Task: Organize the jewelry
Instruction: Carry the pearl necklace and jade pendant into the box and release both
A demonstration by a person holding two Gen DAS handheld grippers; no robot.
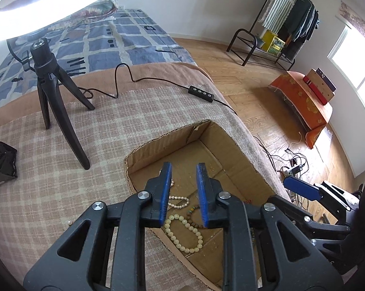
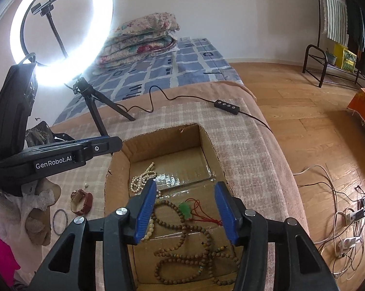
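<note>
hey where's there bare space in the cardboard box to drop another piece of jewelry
The far end of the cardboard box, beyond the pearl strand toward the back wall, is bare. The near half is crowded: wooden bead necklace, green pendant, cream bead bracelet.

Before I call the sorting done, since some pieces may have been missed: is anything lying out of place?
Yes. A brown-strapped watch and a thin ring bangle lie on the checked cloth, outside the cardboard box that holds the bead strings. A small loose bead sits beside them.
</note>
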